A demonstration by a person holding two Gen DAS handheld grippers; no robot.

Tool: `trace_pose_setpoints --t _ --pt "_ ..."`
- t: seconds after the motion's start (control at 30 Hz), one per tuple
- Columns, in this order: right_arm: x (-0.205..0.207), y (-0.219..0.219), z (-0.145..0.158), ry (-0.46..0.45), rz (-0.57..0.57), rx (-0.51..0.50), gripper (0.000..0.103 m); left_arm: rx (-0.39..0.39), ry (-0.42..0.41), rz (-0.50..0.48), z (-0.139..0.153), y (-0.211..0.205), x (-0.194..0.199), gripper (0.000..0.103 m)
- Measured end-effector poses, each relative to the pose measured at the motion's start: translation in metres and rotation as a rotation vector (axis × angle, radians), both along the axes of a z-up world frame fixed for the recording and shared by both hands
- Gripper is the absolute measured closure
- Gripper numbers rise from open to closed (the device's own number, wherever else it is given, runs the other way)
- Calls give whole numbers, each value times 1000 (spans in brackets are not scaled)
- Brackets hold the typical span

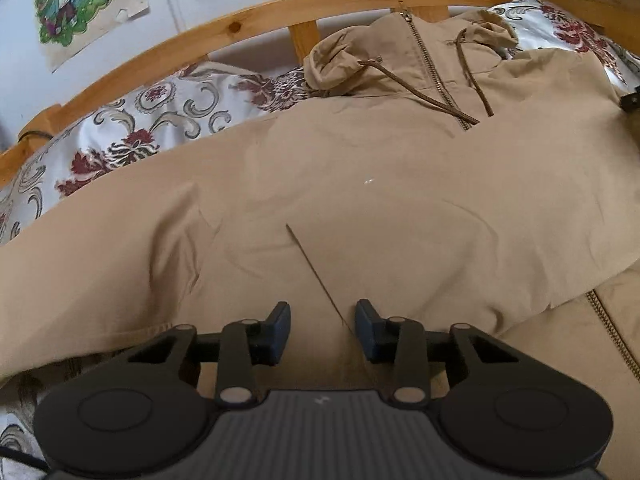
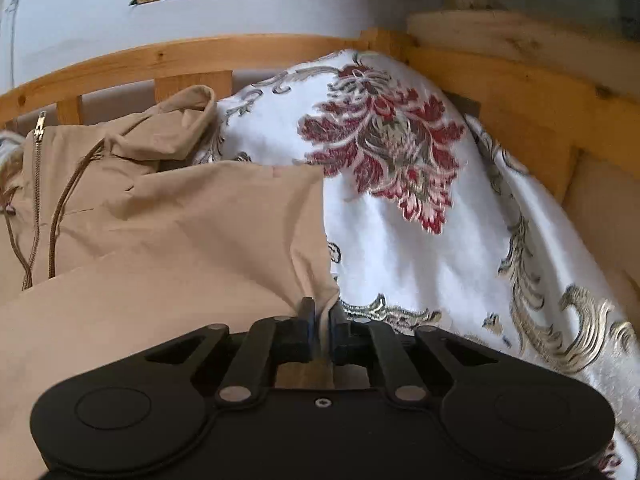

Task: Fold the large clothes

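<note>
A tan hooded jacket (image 1: 360, 184) is spread flat on a bed, its hood (image 1: 344, 60) lying far against the wooden bed rail (image 1: 248, 16) and its hem near the cameras. The right claw (image 2: 320, 320) is closed on the jacket's right edge near the hem, with a thin pinch of fabric seen between the pads. The left claw (image 1: 322, 322) is held partly open above the front panel, just over a slanted pocket slit (image 1: 316, 272); nothing is gripped between its pads.

The step in hand is judged to be the taking of two corners before a fold. It would be done best if the left claw were brought to a matching edge rather than closed on the middle of the panel, so that the cloth is lifted evenly and both layers are caught together. The pinch on the right should be kept firm, since the fabric looks smooth and thin and could slip out.

The jacket appears to be a light woven cloth, matte, softly creased. A metal zipper (image 1: 430, 68) runs down from the collar, and brown braided drawcords (image 1: 476, 80) trail across the chest. Underneath, a glossy white bedspread (image 2: 420, 240) with raised red flowers and pale gold scrolls is seen.
</note>
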State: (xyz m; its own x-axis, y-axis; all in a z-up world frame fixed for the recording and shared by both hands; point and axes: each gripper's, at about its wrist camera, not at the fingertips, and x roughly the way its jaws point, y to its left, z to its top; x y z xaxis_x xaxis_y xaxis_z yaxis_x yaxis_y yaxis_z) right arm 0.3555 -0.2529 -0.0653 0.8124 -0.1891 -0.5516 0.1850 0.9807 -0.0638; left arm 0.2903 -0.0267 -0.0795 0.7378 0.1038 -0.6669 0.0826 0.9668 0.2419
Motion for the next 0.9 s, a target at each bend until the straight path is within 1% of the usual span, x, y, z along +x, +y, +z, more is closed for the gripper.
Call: trace_pose_setpoints --t 0.03,0.07,0.1,0.13,0.17,0.2,0.27,0.3,0.33,0.37,0.43,0.47,0.5,0.57,0.63,0.67,0.7,0.73,0.77,0.8,0.83,0.87,0.9 --pt "-5 1 5 -6 2 -6 89 -24 1 15 3 4 -4 63" --pt "-13 4 10 -25 19 -26 81 -64 -5 27 7 8 -7 62" --pt "-20 8 13 -44 52 -66 76 -104 -13 31 10 12 -11 58" --pt "-23 13 14 -56 74 -121 66 -131 -9 33 11 15 -13 56" --pt "-23 19 13 -65 87 -176 61 -130 8 33 10 15 -15 56" --pt "-18 25 12 -69 98 -205 61 -106 23 31 7 14 -12 56" --pt "2 32 11 -60 94 -226 61 -44 14 11 5 9 -14 56" --pt "14 33 11 -52 73 -242 62 -7 19 -2 4 7 -15 55" --pt "26 33 10 -34 51 -255 61 15 25 -10 4 7 -15 55" --pt "43 32 6 16 24 -257 59 22 32 -9 3 8 -15 54" --pt "62 28 -2 81 15 -248 53 -4 49 4 3 14 -13 50" --pt "65 28 -1 84 8 -267 45 -25 55 18 4 17 -12 47" --pt "66 29 2 82 13 -279 45 -44 59 31 4 20 -12 45" --pt "53 29 11 65 22 -265 46 -85 57 46 6 26 -13 44" --pt "25 33 18 38 45 -263 46 -125 52 60 10 31 -19 41" --pt "7 37 20 25 56 -261 46 -145 48 64 12 33 -22 37" --pt "-11 41 19 27 76 -256 45 -168 44 67 15 35 -27 32" --pt "-29 43 16 40 98 -258 43 -188 41 70 17 37 -32 29" --pt "-43 47 9 62 120 -278 35 -208 41 72 18 38 -36 26" --pt "-51 51 -1 95 139 -316 29 -221 47 72 20 39 -40 25" --pt "-54 55 -13 129 157 -367 29 -231 52 73 22 40 -44 25" --pt "-56 57 -24 135 162 -404 28 -241 54 80 25 41 -47 25" --pt "-58 58 -30 126 160 -413 25 -255 55 95 28 45 -52 25"
